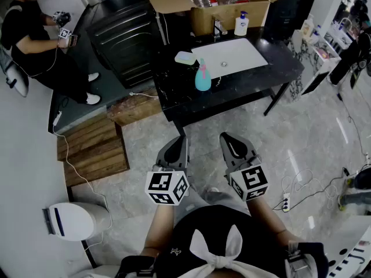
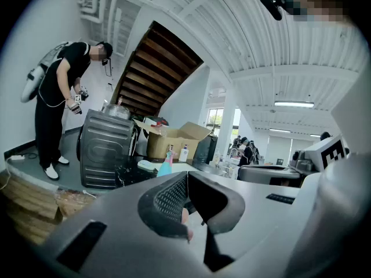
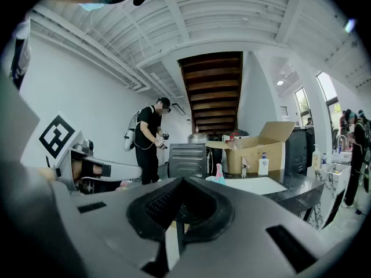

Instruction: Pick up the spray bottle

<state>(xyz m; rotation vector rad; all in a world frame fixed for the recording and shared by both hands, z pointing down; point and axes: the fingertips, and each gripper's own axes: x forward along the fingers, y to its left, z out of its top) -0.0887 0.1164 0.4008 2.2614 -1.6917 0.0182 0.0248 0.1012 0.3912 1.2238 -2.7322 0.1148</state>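
Note:
The spray bottle (image 1: 203,77) is teal with a pink trigger top. It stands upright near the front of the black table (image 1: 272,68), beside a white sink (image 1: 229,57). Both grippers are held side by side low over the floor, well short of the table. My left gripper (image 1: 176,142) is shut with nothing in it. My right gripper (image 1: 230,139) is likewise shut and empty. In the left gripper view the spray bottle (image 2: 166,162) shows far off above the closed left gripper (image 2: 186,181). The right gripper view has the spray bottle (image 3: 219,174) small, beyond the closed right gripper (image 3: 181,185).
An open cardboard box (image 1: 232,10) and a white pump bottle (image 1: 242,24) stand at the table's back. A dark ribbed appliance (image 1: 124,36) is left of the table, a person (image 1: 35,39) further left. Wooden pallets (image 1: 93,149), a white bin (image 1: 75,220) and floor cables lie around.

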